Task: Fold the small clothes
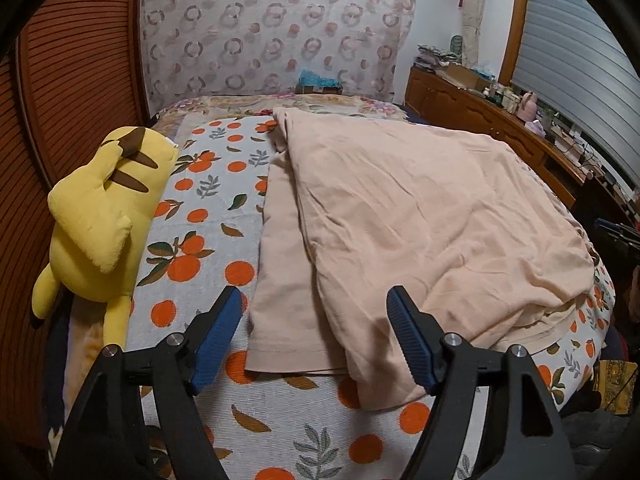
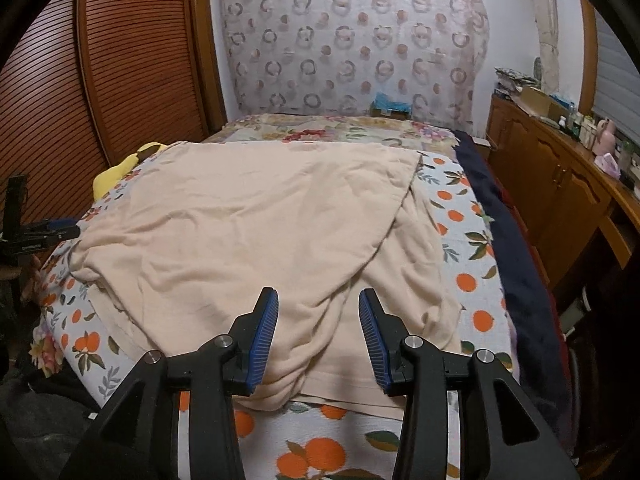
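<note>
A pale peach garment [image 1: 420, 216] lies spread and partly folded over itself on the orange-print bedspread [image 1: 208, 184]. My left gripper [image 1: 314, 298] is open and empty, hovering over the garment's near left hem. In the right wrist view the same garment [image 2: 256, 232] fills the middle of the bed, with a flap folded across its right side. My right gripper [image 2: 318, 300] is open and empty, just above the garment's near edge. The other gripper [image 2: 36, 236] shows at the far left.
A yellow plush toy [image 1: 100, 216] lies along the bed's left edge by the slatted wooden wardrobe [image 1: 72, 80]. A wooden cabinet [image 2: 560, 184] with clutter runs along the right. A dark blanket [image 2: 516, 256] edges the bed's right side. A patterned headboard cover [image 2: 352, 52] stands behind.
</note>
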Action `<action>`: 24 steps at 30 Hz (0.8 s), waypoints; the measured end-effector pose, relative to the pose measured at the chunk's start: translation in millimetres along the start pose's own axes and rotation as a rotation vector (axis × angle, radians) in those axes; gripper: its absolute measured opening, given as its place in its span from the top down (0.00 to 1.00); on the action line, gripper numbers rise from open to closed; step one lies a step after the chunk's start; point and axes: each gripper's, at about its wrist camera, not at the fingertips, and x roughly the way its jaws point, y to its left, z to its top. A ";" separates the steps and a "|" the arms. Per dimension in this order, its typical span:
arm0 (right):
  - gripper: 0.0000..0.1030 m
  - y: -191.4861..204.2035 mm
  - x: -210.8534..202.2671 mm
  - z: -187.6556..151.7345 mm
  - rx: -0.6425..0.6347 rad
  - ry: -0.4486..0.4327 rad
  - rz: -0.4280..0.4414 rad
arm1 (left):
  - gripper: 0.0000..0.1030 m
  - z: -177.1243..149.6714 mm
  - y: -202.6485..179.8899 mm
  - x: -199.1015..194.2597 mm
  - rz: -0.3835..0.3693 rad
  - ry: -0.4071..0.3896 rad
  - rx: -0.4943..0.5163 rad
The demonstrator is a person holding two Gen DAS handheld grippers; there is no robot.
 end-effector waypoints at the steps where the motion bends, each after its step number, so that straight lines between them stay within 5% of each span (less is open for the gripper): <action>1: 0.53 0.8 0.8 -0.9 -0.002 -0.002 0.003 | 0.27 -0.2 1.1 0.5 0.000 0.001 -0.001; 5: 0.41 6.0 8.1 -0.3 -0.009 -0.006 0.030 | 0.27 -1.2 1.3 1.5 0.006 0.004 -0.002; 24: 0.40 21.0 67.1 -9.1 -0.020 0.109 0.002 | 0.29 -11.1 5.4 23.1 -0.013 0.065 -0.023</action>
